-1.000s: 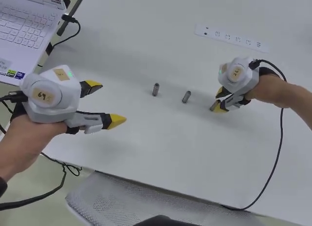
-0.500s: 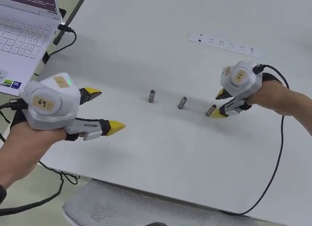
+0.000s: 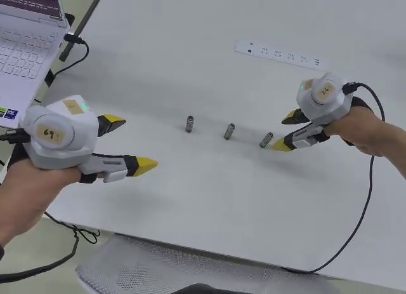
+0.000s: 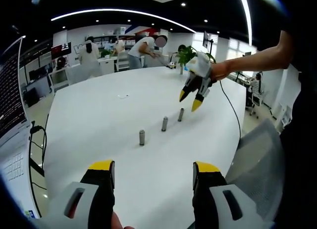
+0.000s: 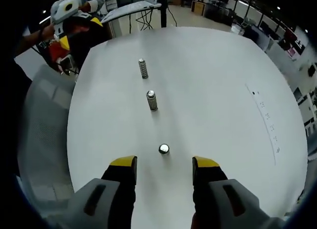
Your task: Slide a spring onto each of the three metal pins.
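Observation:
Three short metal pins stand in a row on the white table: the left pin, the middle pin and the right pin. Each looks ribbed, like a coil spring around it. My right gripper is open just right of the right pin and not touching it. In the right gripper view that pin sits just beyond my open fingertips, seen from above. My left gripper is open and empty, well left of the row. The left gripper view shows the row of pins ahead, with the right gripper behind it.
A white power strip lies at the back of the table. A laptop sits at the far left with a black cable beside it. The right gripper's cable hangs over the table's near edge.
My right gripper has drawn back to the right, away from the right pin, which now stands free. The left gripper has hardly moved. The head camera has shifted a little.

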`<move>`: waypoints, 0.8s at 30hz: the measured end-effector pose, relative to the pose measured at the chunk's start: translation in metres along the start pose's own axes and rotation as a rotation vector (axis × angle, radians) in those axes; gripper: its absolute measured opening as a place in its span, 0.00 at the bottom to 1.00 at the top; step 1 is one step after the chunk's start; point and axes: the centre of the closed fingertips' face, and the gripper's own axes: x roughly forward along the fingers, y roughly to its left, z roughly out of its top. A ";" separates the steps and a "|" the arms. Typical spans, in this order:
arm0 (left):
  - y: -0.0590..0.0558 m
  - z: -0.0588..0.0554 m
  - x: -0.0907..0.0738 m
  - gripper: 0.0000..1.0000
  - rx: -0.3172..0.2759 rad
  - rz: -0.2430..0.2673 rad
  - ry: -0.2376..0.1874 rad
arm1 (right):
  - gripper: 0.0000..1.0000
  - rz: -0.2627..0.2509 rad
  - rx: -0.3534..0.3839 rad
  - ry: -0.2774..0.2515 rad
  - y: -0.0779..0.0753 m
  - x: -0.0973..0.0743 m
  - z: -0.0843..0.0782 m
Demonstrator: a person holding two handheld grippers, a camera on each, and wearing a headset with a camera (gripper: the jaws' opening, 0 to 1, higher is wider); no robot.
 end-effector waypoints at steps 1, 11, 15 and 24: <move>0.000 0.000 0.000 0.59 -0.001 0.001 -0.001 | 0.44 -0.005 0.029 -0.022 0.000 -0.001 0.000; 0.004 0.002 -0.003 0.59 0.001 0.009 0.000 | 0.44 -0.034 0.137 -0.118 0.002 -0.013 -0.008; 0.004 0.002 -0.003 0.59 0.002 0.012 0.001 | 0.43 -0.053 0.188 -0.168 0.004 -0.019 -0.009; 0.006 0.003 -0.005 0.59 -0.003 0.024 0.000 | 0.44 -0.089 0.263 -0.253 0.011 -0.029 -0.011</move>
